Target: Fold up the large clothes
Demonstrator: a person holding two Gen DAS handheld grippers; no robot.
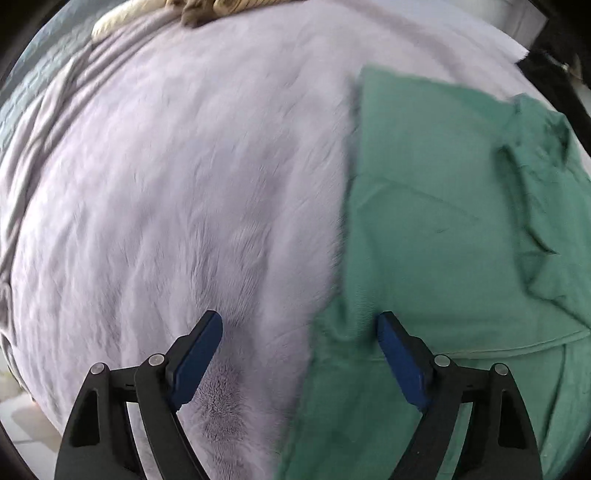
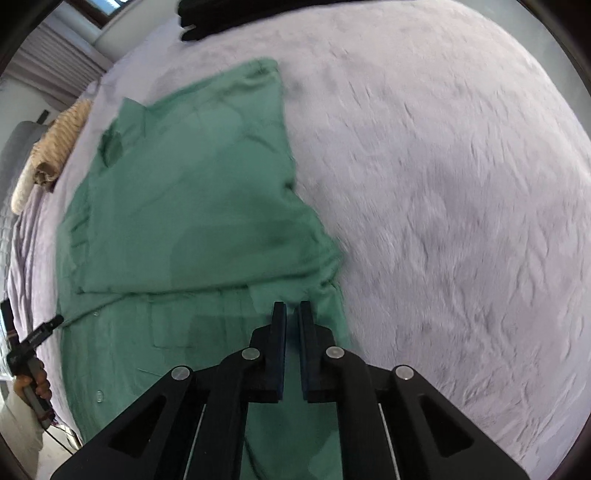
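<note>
A green button shirt [image 2: 192, 206] lies on a pale lilac fleece blanket [image 2: 443, 184], partly folded with one layer laid over the body. In the left wrist view the shirt [image 1: 443, 221] fills the right side. My left gripper [image 1: 299, 328] is open, its jaws wide apart over the shirt's left edge, holding nothing. My right gripper [image 2: 291, 310] is almost shut, a narrow gap between its blue pads, above the shirt's right part near a fold edge; no cloth shows between the pads. The left gripper also shows at the left edge of the right wrist view [image 2: 40, 332].
A cream knitted item [image 2: 55, 144] lies at the blanket's far left edge, and also shows in the left wrist view [image 1: 155, 11]. A black garment [image 2: 236, 14] lies at the far end of the bed. Bare blanket [image 1: 166, 184] spreads left of the shirt.
</note>
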